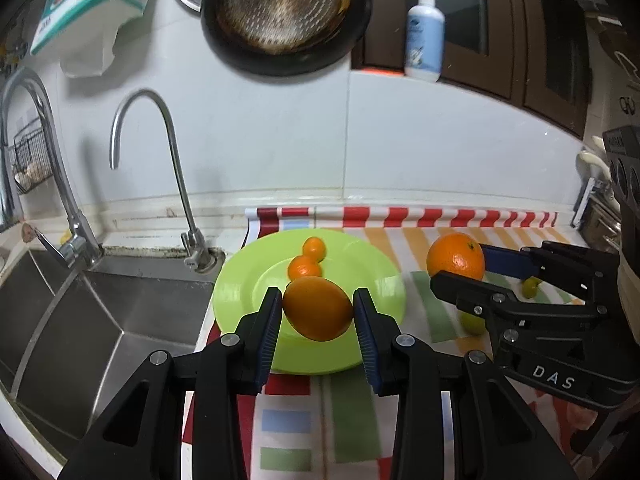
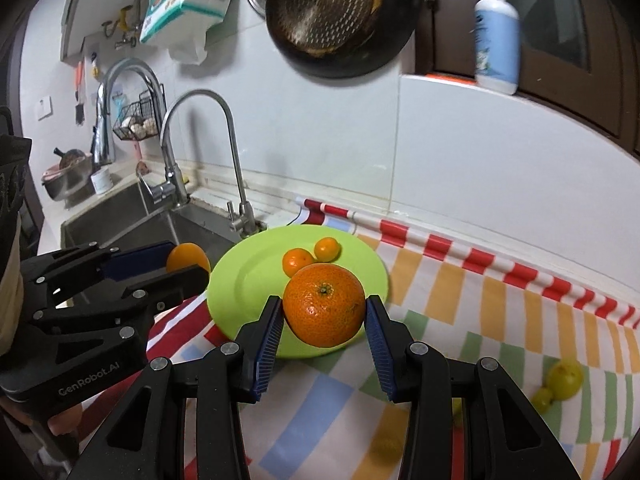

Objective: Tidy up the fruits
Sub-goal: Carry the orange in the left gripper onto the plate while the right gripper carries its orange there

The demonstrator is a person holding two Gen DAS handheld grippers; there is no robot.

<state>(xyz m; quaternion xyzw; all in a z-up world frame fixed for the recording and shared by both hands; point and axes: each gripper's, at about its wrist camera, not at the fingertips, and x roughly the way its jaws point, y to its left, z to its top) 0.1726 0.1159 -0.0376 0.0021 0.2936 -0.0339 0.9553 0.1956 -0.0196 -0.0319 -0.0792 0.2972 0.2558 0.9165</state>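
Observation:
My left gripper is shut on a smooth orange and holds it over the near part of a green plate. Two small oranges lie on the plate. My right gripper is shut on a dimpled orange above the striped cloth at the plate's near right edge. In the left wrist view the right gripper holds its orange to the right of the plate. In the right wrist view the left gripper shows at the left with its orange.
A steel sink with two faucets lies left of the plate. Small yellow-green fruits lie on the striped cloth at the right. A dark pan and a soap bottle hang or stand above against the wall.

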